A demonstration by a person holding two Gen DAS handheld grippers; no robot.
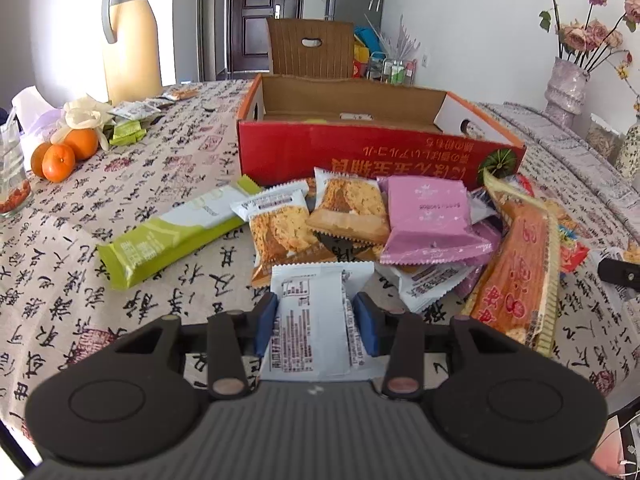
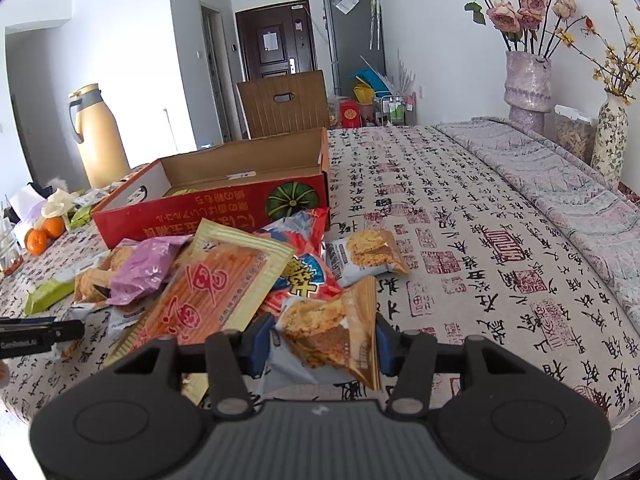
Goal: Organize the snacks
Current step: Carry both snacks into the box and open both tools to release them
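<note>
Left claw (image 1: pixel 316 320) grips a white packet (image 1: pixel 310 320); right claw (image 2: pixel 320 344) seemingly clamps a cake packet (image 2: pixel 332 340).

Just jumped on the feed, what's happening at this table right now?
Someone is sorting snacks with two handheld grippers. The left gripper is shut on a white snack packet; the right gripper is shut on a cake packet. The rest of the snack pile lies in front of the open red box.

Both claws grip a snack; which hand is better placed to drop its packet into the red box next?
Left, probably. The left claw holding the white packet faces the red box head-on; from the right claw with its cake packet, the box sits off leftward.
</note>
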